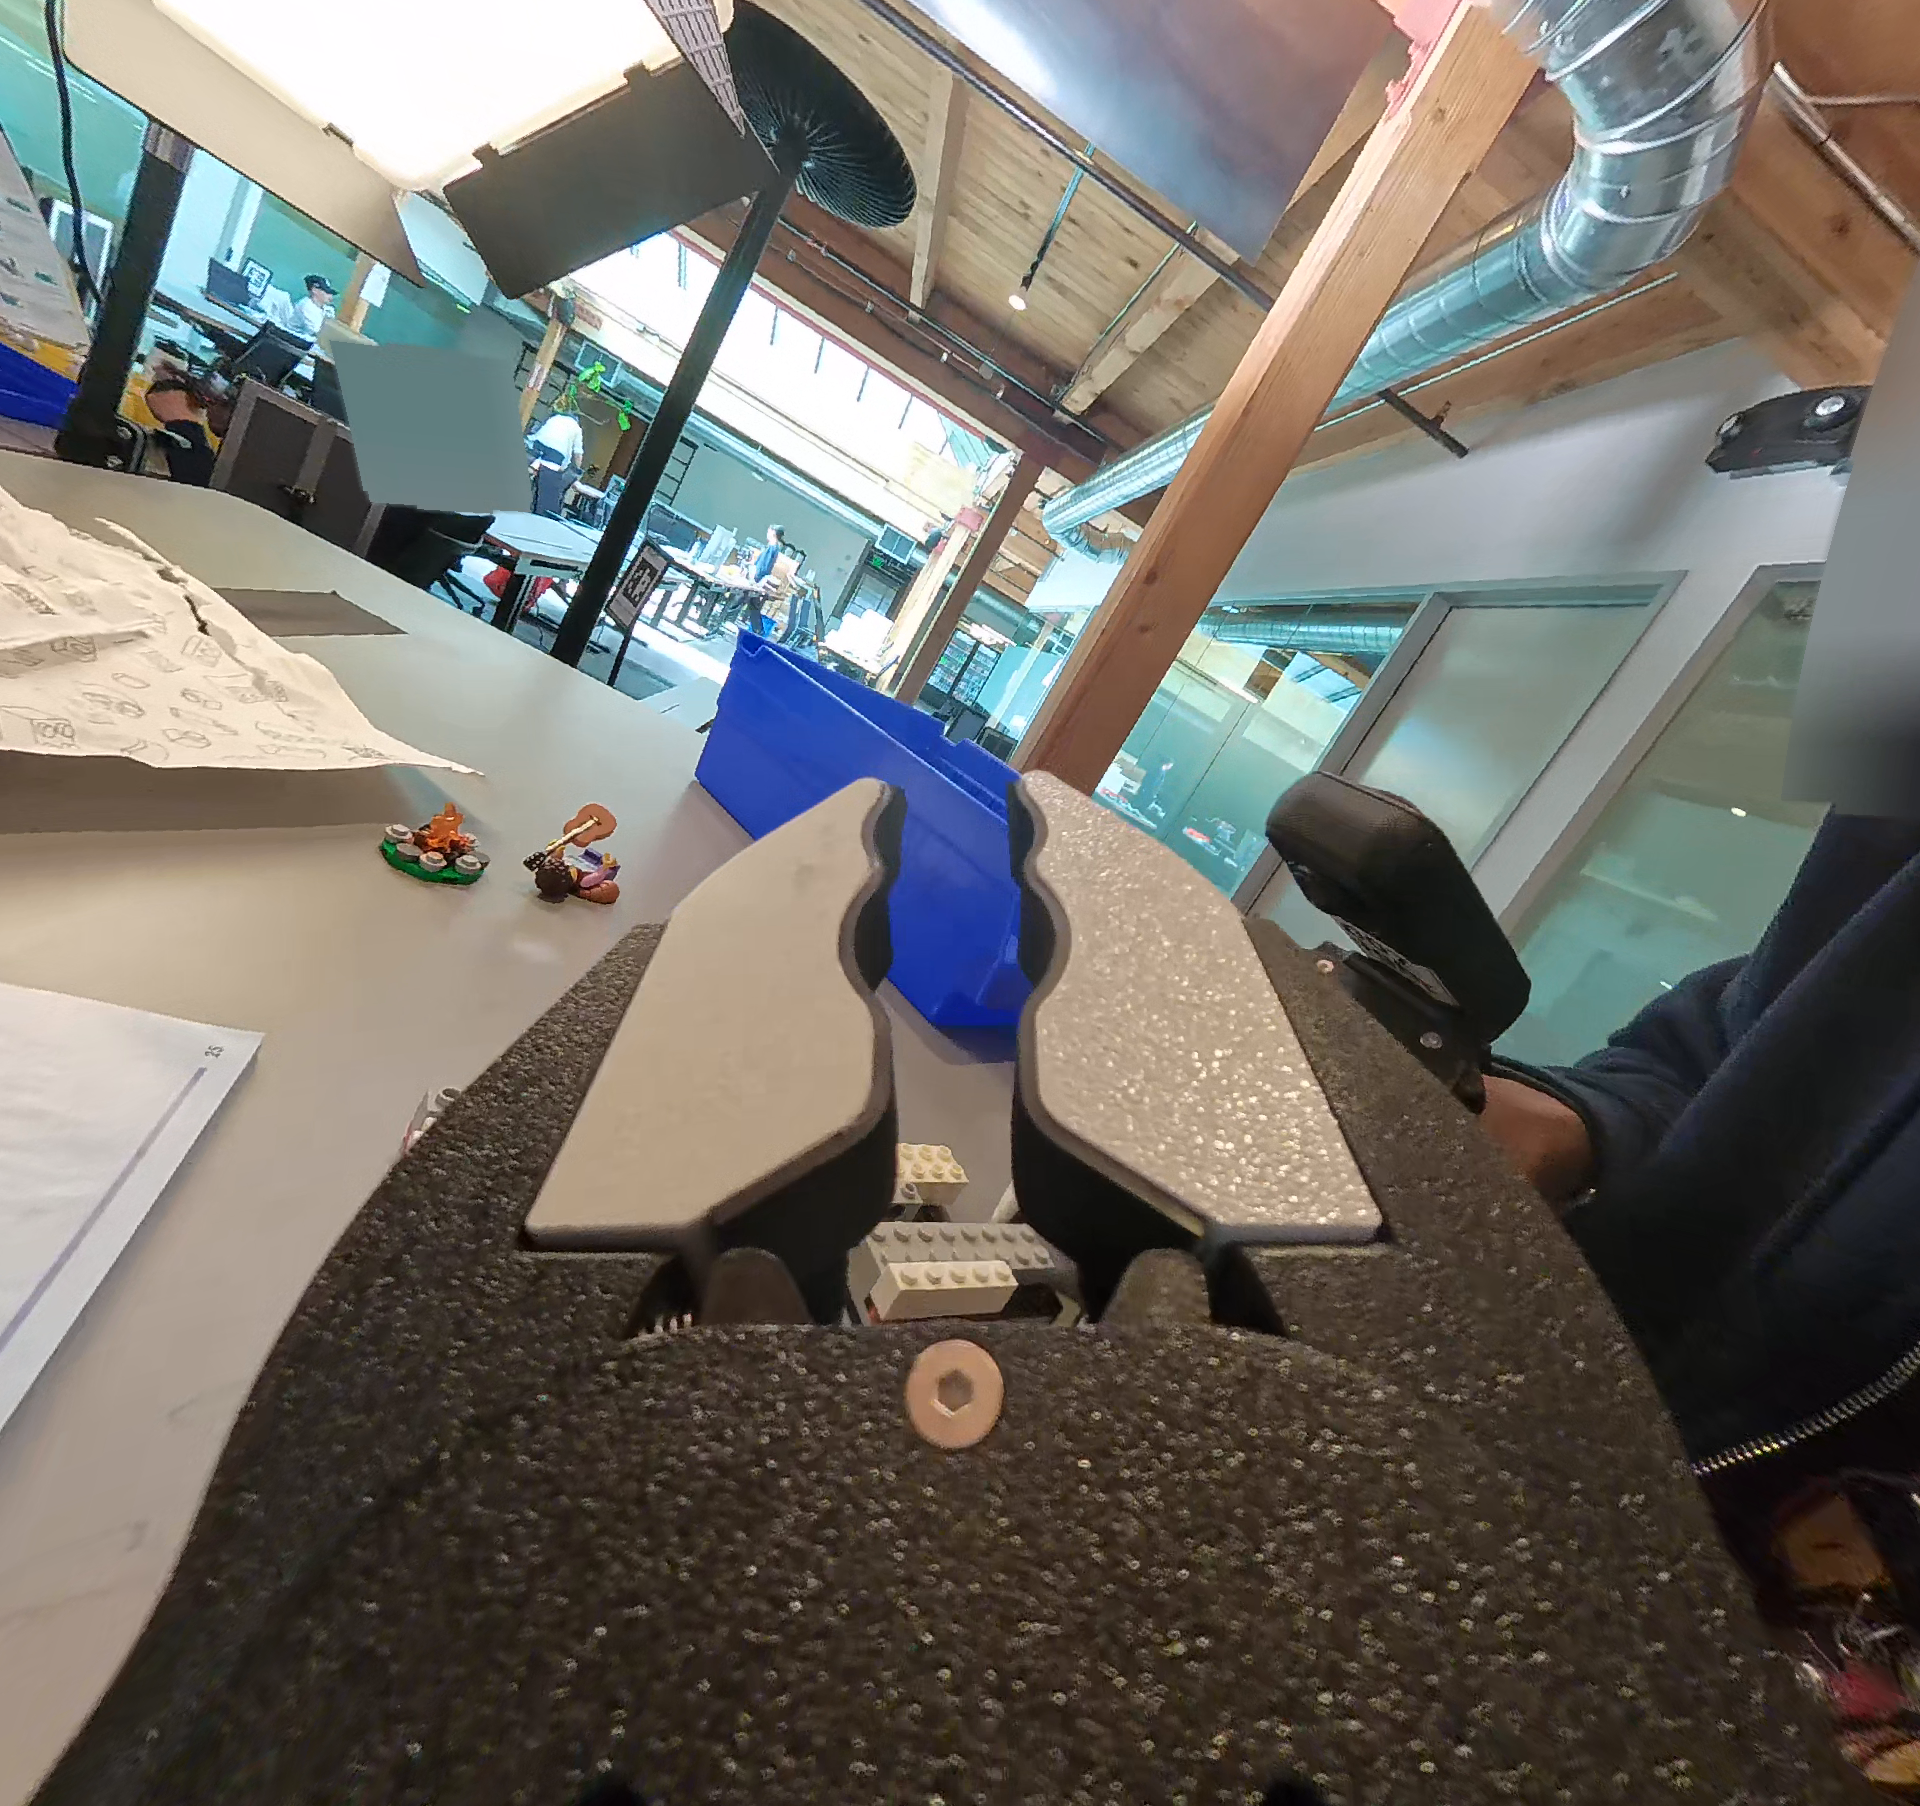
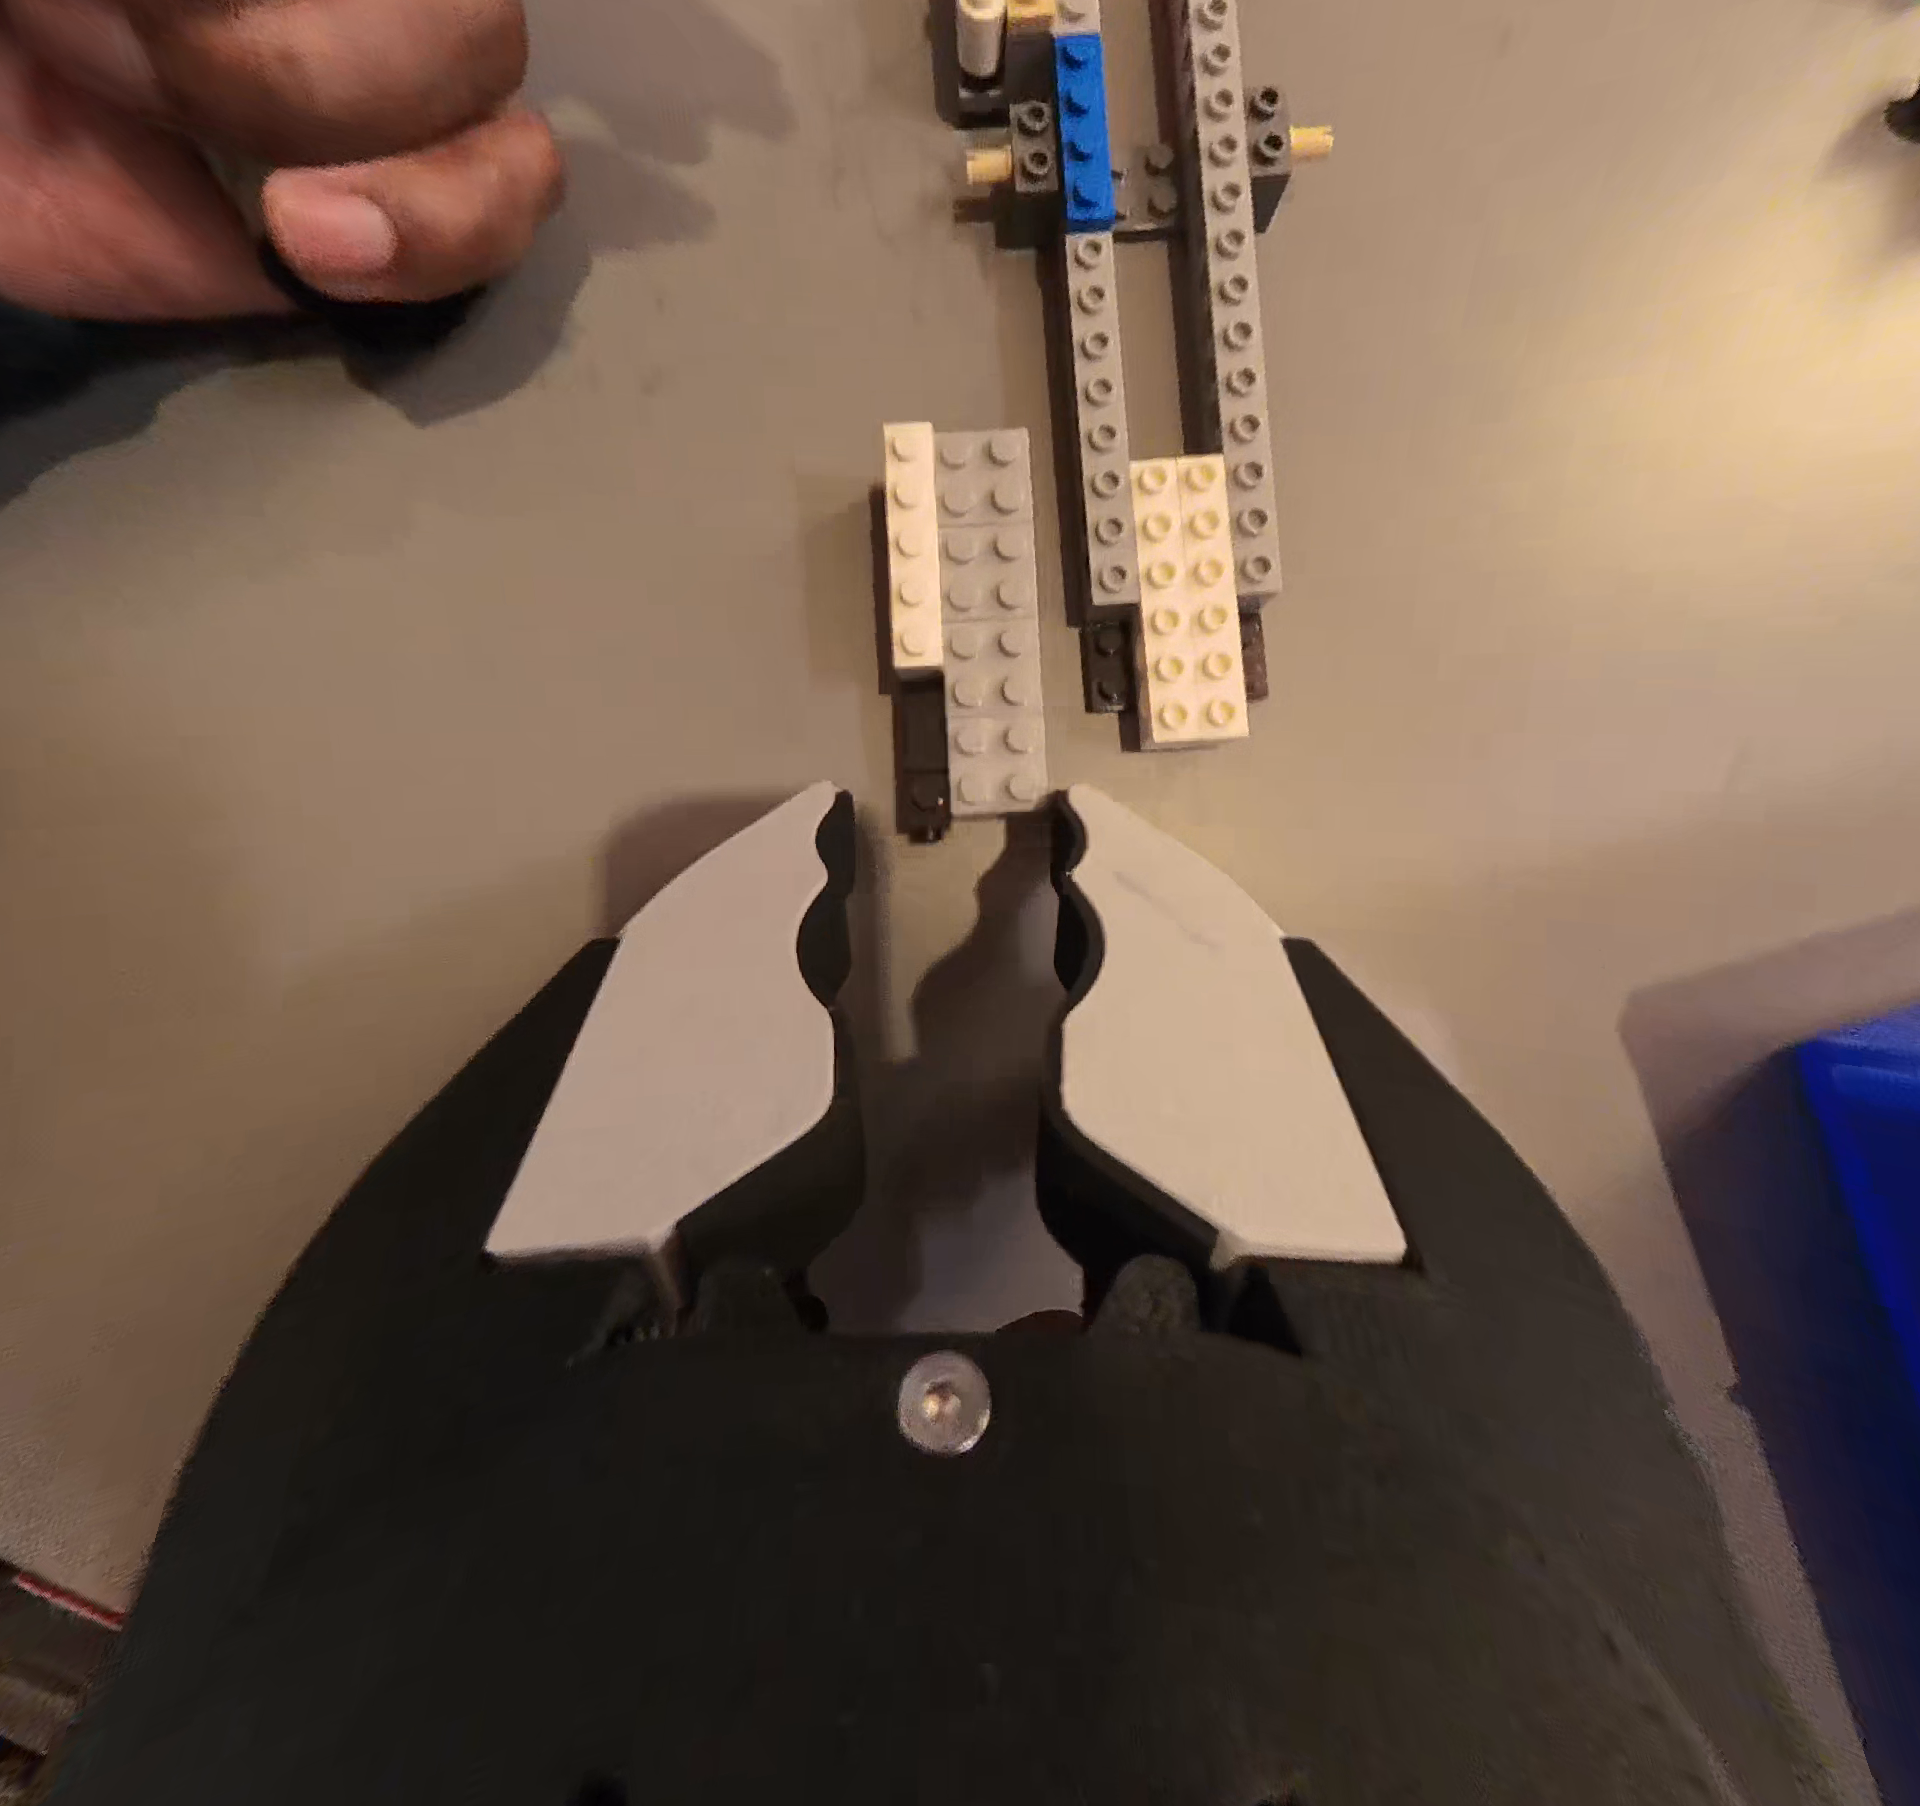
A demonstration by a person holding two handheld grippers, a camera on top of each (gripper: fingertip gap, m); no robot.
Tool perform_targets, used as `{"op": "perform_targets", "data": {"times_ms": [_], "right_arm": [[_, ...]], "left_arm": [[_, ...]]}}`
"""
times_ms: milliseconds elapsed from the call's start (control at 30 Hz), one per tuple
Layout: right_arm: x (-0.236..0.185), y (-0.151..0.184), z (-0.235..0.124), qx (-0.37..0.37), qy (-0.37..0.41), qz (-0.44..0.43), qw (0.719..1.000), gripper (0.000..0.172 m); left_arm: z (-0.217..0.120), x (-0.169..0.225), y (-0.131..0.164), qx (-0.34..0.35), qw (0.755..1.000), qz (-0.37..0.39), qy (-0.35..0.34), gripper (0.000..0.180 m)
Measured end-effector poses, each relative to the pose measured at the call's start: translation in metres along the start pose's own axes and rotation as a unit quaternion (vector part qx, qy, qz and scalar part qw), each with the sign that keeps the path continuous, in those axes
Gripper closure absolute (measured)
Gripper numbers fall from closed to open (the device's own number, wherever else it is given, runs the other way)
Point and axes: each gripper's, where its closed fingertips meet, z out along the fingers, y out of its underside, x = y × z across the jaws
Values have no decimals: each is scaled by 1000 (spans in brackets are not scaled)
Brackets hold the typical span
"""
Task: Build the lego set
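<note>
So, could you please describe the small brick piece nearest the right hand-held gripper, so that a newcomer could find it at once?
On the grey table, look just ahead of the open right hand-held gripper. The small brick assembly lies there, left of the long brick frame. Unlike that frame, with its two long grey rails, blue brick and cream plate, it is short: a grey two-stud-wide strip with a white strip along its left edge.

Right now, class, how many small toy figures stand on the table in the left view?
2: a campfire model on a green base, and a figure with a guitar just right of it. Others may be hidden.
</note>
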Motion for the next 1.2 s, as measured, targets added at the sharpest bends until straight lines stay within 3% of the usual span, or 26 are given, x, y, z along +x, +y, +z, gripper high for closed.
{"op": "perform_targets", "data": {"times_ms": [100,233,333,400,500,633,833,1067,1200], "right_arm": [[-9,-13,6,21,-40,32,998,141],[0,-23,-2,66,-27,22,997,141],[7,-26,-15,101,-17,-18,995,140],[12,-17,-12,84,-7,-47,995,129],[12,-13,-10,72,-8,-65,995,128],[20,-12,-5,54,31,-78,995,127],[29,-21,-8,72,35,-68,994,126],[45,-15,-4,61,-3,-73,995,113],[52,-15,-2,67,-10,-64,996,116]], "left_arm": [[0,0,0,0,1000,2,-2,161],[-3,-2,1,-15,1000,7,-11,161],[-3,-4,13,-73,997,26,-23,158],[-3,-5,28,-137,988,58,-37,151],[-8,-7,56,-257,957,121,-64,147],[-23,-16,101,-410,886,199,-88,137],[-24,-16,119,-462,853,218,-103,130],[-25,-15,134,-519,810,219,-162,104],[-23,-21,148,-538,794,203,-197,93]]}}
